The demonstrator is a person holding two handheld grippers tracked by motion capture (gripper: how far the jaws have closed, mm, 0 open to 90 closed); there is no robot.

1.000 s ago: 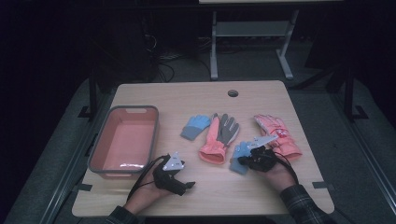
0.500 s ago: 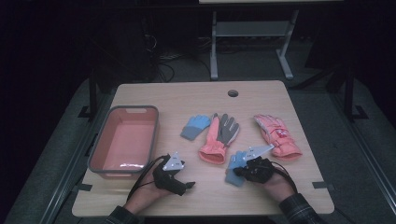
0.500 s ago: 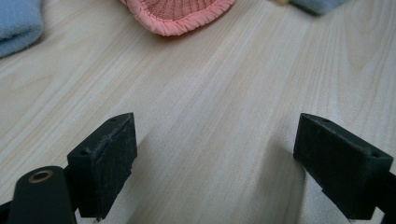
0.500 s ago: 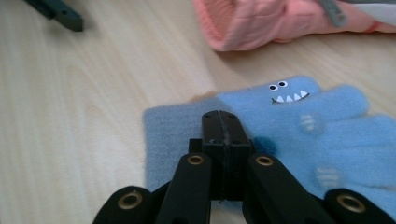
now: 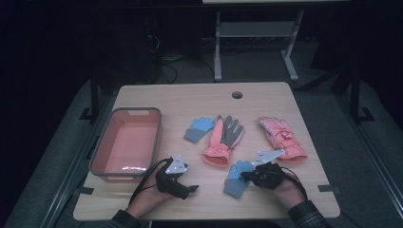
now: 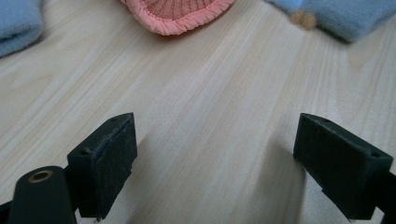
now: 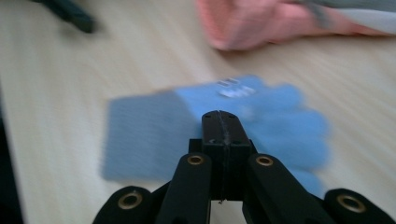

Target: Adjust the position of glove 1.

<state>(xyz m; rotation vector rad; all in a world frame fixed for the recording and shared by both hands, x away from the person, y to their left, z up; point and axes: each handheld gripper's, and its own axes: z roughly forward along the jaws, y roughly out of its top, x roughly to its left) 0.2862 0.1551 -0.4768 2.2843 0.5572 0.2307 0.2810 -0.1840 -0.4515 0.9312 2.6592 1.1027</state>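
Glove (image 5: 236, 178), blue, flat on table (image 5: 199, 97), under shut right tongs (image 5: 243, 175)

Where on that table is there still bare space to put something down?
The far strip of the table, beyond the gloves and around the small round hole, is bare. So is the near front edge between the left gripper and the blue glove. The pink bin holds nothing. The middle and right are crowded with gloves.

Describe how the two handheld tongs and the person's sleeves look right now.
Both tongs, left and right, are black, each topped by a grey three-cornered plate and trailing a black cable. The jaws are flat rectangular black blocks on arms with brass-coloured rivets. The sleeves are dark, seemingly plaid.
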